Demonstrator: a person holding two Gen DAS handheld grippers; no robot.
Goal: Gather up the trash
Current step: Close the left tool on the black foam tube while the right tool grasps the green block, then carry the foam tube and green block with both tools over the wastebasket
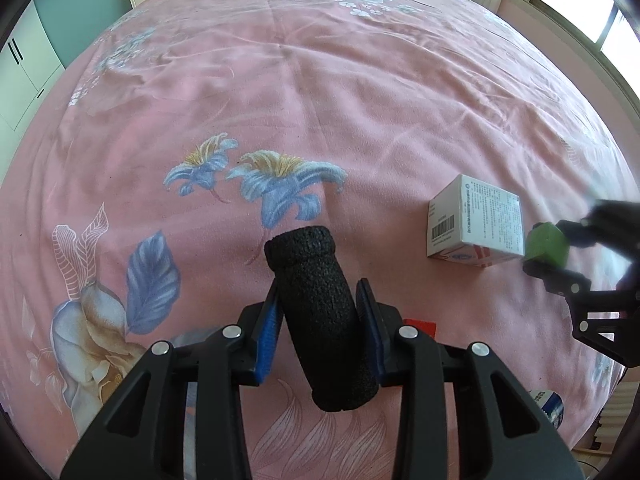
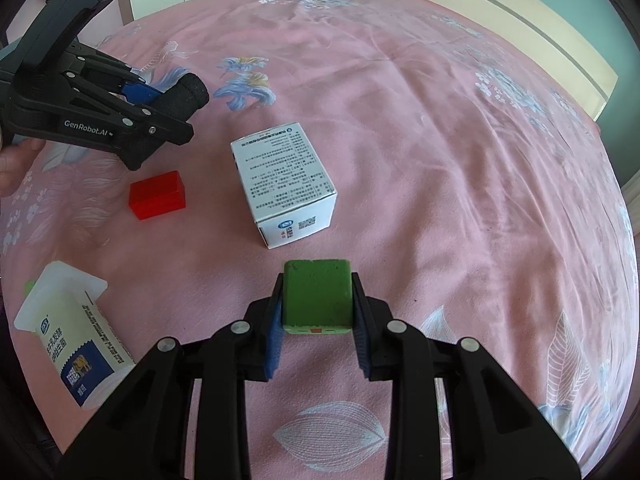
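Left wrist view: left gripper [image 1: 318,308] clamped on a black foam cylinder [image 1: 320,320], blue pads [image 1: 267,332] pressed to its sides, jaws narrowed to the cylinder's width. Cylinder sticks out past the fingertips, tilted up-left, held above the pink floral bedsheet [image 1: 280,100]. A sliver of red block [image 1: 420,326] shows just behind the right finger. White printed box [image 1: 476,220] sits on the sheet to the right, barcode face toward the camera. At far right the right gripper [image 1: 552,252], motion-blurred, carries a green block [image 1: 546,244] just beside the box. Bottom right edge: only a corner of a blue-white carton [image 1: 550,404].

Right wrist view fills in what that one hides. Upper left: the left gripper [image 2: 176,100] from the side, with the black foam cylinder [image 2: 188,94] poking out of its tip; part of the person's hand [image 2: 16,164] behind it. Below it the red block [image 2: 158,195] lies fully visible on the bedsheet [image 2: 440,140], apart from everything. Lower left: the blue-white carton [image 2: 74,336] lies on its side, spout end toward top-left. Centre: white printed box [image 2: 284,184], standing, text face up. Just in front of it, not touching, the green block [image 2: 317,298] sits between the fingers of the right gripper [image 2: 318,308], both pads against its sides, jaws closed to block width. Cannot tell whether the block clears the sheet.
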